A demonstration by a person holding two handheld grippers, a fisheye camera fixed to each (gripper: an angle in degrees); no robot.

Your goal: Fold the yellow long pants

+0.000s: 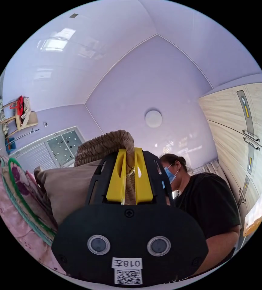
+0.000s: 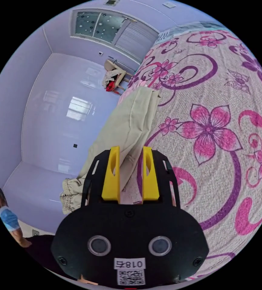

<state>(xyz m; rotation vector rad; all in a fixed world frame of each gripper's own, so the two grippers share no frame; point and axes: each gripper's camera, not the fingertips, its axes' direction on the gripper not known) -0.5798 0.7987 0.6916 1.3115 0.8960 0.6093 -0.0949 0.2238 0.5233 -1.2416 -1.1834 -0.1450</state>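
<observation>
Left gripper view: left gripper (image 1: 129, 169) has its jaws nearly closed, pinching the gathered waistband of the pants (image 1: 106, 148), which bunch up above the jaws w/ ceiling behind. Person (image 1: 203, 199) beside.

Right gripper view: right gripper (image 2: 131, 169) jaws partly open; pants (image 2: 127, 127) run between them along the bed (image 2: 215, 127) edge. Can't tell if both jaws press the cloth.

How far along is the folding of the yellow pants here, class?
Early stage. Done: the pants lie lengthwise on the flowered bedspread, apparently legs together. In hand: the left gripper is shut on the gathered waistband, lifting it; the right gripper is open, with the pants between its jaws but not pinched. Left: no crosswise fold shows yet.
</observation>
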